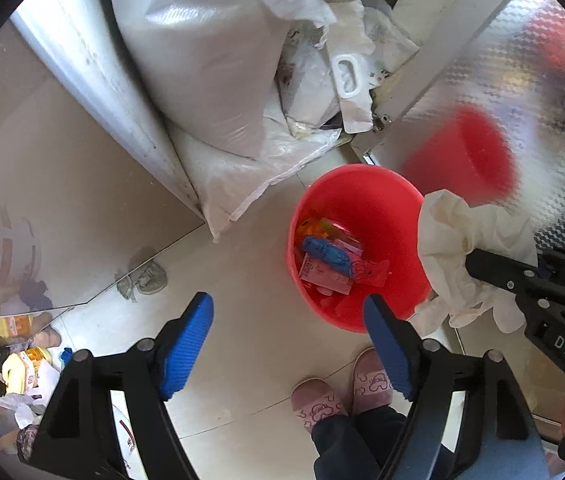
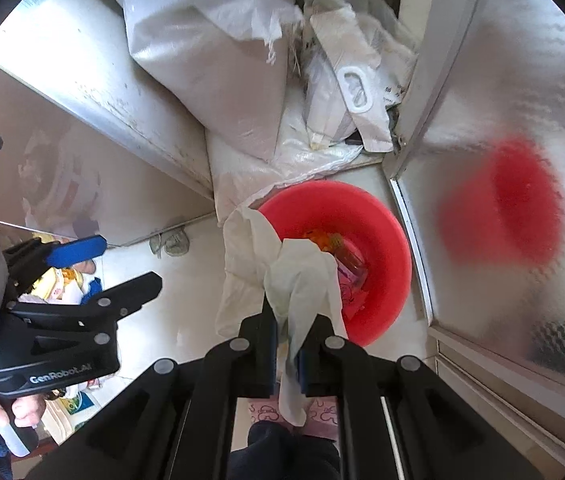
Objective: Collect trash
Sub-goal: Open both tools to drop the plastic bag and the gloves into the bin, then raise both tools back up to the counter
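Observation:
A red bucket (image 1: 378, 204) stands on the tiled floor and holds pink, blue and orange wrappers (image 1: 328, 258); it also shows in the right wrist view (image 2: 366, 216). My right gripper (image 2: 288, 320) is shut on a crumpled white tissue (image 2: 282, 276), held above the bucket's near left rim. In the left wrist view the same tissue (image 1: 466, 240) hangs from the right gripper (image 1: 472, 264) at the bucket's right edge. My left gripper (image 1: 288, 316) is open and empty, above the floor just left of the bucket. It also shows in the right wrist view (image 2: 130, 266).
Large white sacks (image 1: 210, 60) and plastic bags (image 2: 346, 92) lean in the corner behind the bucket. A frosted glass door (image 2: 502, 160) stands to the right and reflects the bucket. A small scrap (image 1: 142, 278) lies on the floor. Pink slippers (image 1: 318, 400) are below. Clutter (image 1: 22, 364) lies at left.

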`<action>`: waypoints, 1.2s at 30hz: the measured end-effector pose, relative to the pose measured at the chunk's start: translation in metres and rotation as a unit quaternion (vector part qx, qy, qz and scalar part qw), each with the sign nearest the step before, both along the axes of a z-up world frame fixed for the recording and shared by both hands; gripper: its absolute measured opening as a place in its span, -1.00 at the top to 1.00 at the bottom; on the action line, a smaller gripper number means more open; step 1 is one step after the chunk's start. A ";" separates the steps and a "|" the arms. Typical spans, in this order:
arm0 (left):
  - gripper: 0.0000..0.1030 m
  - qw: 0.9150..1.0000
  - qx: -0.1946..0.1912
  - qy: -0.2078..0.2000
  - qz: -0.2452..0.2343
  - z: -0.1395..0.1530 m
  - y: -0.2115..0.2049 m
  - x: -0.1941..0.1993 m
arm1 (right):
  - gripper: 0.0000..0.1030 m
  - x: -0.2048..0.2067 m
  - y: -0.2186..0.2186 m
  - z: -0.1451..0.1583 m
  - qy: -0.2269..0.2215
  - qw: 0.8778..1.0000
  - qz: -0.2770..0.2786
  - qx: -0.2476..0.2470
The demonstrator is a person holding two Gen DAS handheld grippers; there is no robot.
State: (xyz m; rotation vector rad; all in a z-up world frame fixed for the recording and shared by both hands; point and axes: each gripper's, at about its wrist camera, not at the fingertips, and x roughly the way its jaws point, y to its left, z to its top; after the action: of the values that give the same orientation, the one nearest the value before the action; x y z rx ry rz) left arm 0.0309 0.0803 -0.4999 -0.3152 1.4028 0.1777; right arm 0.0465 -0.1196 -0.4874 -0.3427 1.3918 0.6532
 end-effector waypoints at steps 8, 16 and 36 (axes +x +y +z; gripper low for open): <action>-0.49 1.000 0.002 0.005 -0.003 -0.002 0.002 -0.009 | 0.87 -0.005 0.001 -0.006 -0.004 1.000 0.013 -0.010; -0.50 1.000 0.020 -0.004 -0.006 0.037 -0.003 -0.017 | 0.06 -0.014 0.002 0.023 -0.026 0.999 0.019 -0.006; -0.63 0.991 0.061 -0.108 -0.046 0.332 -0.039 -0.016 | -0.66 -0.048 -0.026 0.294 -0.148 0.988 -0.038 0.001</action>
State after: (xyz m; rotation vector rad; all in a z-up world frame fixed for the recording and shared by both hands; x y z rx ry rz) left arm 0.0151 0.0415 -0.1682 -0.1621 1.1847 0.1482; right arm -0.0010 -0.1451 -0.1937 -0.3680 1.1141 0.5169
